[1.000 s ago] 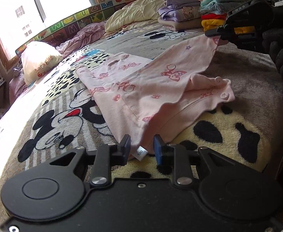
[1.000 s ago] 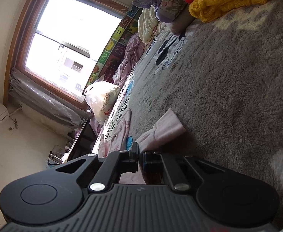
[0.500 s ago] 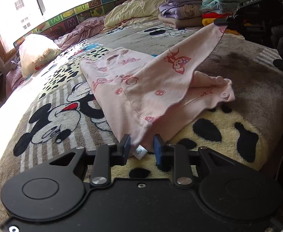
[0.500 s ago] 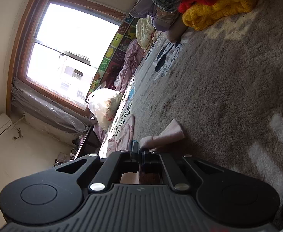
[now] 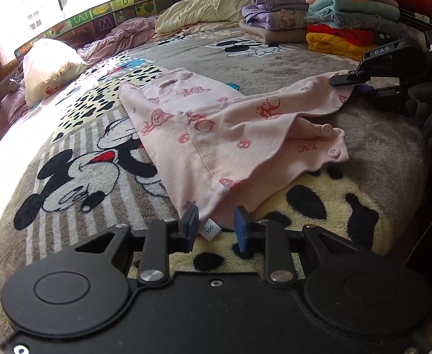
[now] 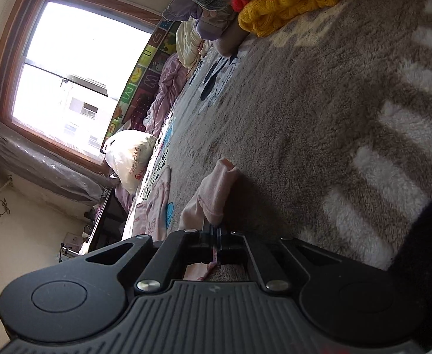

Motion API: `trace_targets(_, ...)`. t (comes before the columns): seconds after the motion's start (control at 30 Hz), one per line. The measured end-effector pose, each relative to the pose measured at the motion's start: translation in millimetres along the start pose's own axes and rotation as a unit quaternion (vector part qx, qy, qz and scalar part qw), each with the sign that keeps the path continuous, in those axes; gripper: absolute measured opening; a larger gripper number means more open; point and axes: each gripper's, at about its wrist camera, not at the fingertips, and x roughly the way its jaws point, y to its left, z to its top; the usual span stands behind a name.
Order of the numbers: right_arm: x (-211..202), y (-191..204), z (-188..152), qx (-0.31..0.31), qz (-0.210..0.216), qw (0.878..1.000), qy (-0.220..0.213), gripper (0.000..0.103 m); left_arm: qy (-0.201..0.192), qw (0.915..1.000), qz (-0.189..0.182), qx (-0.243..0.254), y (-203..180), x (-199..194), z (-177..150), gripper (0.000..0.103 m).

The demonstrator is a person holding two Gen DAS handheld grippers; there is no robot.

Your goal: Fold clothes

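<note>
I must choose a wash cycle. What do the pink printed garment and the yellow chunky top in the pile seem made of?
Pink printed garment: thin, matte cotton-like jersey, draping in soft folds. Yellow chunky top: probably wool or acrylic knit, with visible ribbed stitches.

The pale pink printed garment (image 5: 230, 126) is showing as thin, soft, matt knit cloth with stitched hems, glossy pale plastic snap buttons (image 5: 332, 152) and a white woven size label (image 5: 210, 229). The grey, cream and black cartoon-print blanket (image 5: 77, 171) is presenting a thick, fuzzy fleece pile, rough and matt. The black left claw (image 5: 217, 221) is appearing as matt moulded plastic with bright metal pivot pins and blue rubbery pads (image 5: 241, 227). The black right claw (image 6: 214, 236) body is displaying ribbed matt plastic. The yellow folded sweater (image 6: 289, 3) is looking like chunky cable knit. The brown window frame (image 6: 3, 73) is reading as smooth varnished wood.
</note>
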Motion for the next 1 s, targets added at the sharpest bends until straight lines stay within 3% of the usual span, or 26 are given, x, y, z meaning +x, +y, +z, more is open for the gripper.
trace_targets(0.1, 0, 2, -1, -0.003, 0.003, 1.000, -0.006, 0.022, -0.025, 0.9984, 0.004, -0.050, 18, -11, 16, 0.025)
trace_targets(0.27, 5, 3, -2, -0.001, 0.010, 1.000, -0.015, 0.026, -0.054, 0.9939, 0.045, -0.084, 39, 11, 63, 0.025)
trace_targets(0.43, 11, 8, -4, -0.021, 0.010, 0.999, -0.022, 0.028, -0.065, 0.9926, 0.066, -0.078, 48, 73, 125, 0.025)
trace_targets(0.67, 15, 12, -5, -0.034, 0.008, 0.999, -0.031, 0.031, -0.005, 0.9883, 0.117, -0.098, 79, 173, 161, 0.022)
trace_targets(1.0, 22, 8, 0, -0.007, 0.018, 0.999, -0.028, 0.031, 0.062, 0.9842, 0.138, -0.091, 104, 222, 166, 0.019)
